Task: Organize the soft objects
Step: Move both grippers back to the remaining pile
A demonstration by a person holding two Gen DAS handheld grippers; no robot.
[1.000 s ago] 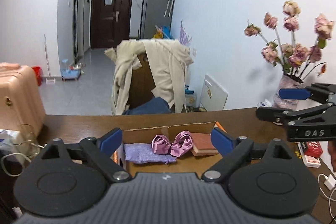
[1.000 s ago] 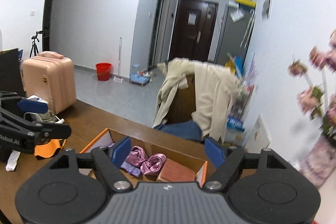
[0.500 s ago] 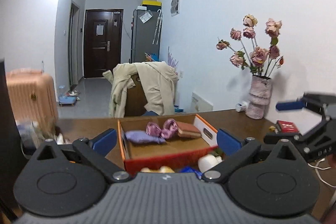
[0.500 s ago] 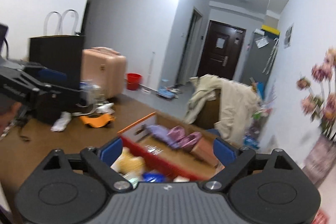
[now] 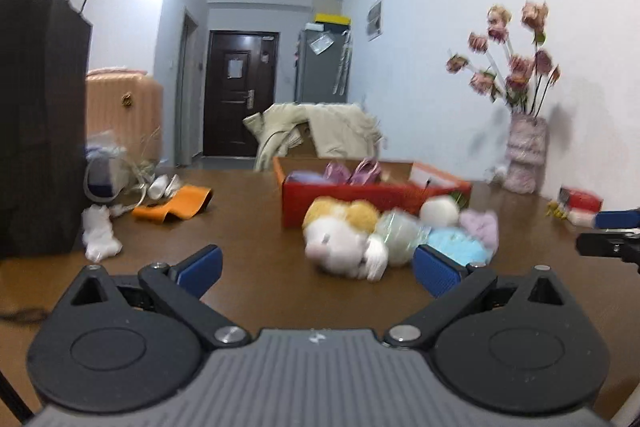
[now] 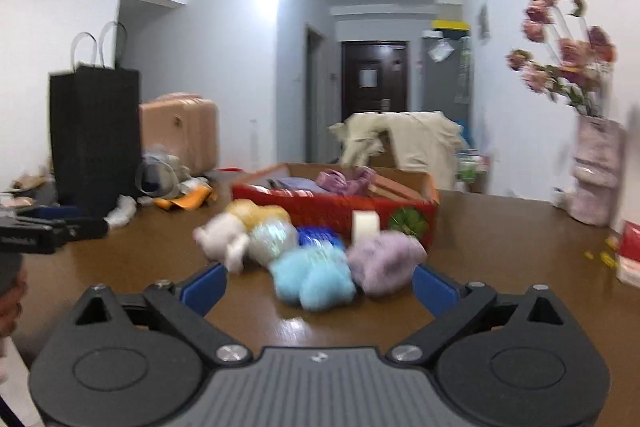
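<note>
Blur smears the plush pile (image 6: 308, 251) before the half-hidden box (image 6: 336, 205).

blurred white lettering on left gripper (image 6: 44, 233) body, not legible; no other readable text

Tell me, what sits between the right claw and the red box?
A heap of soft toys: a blue one, a lilac one and a white plush, seen in the right wrist view before the red box.
</note>
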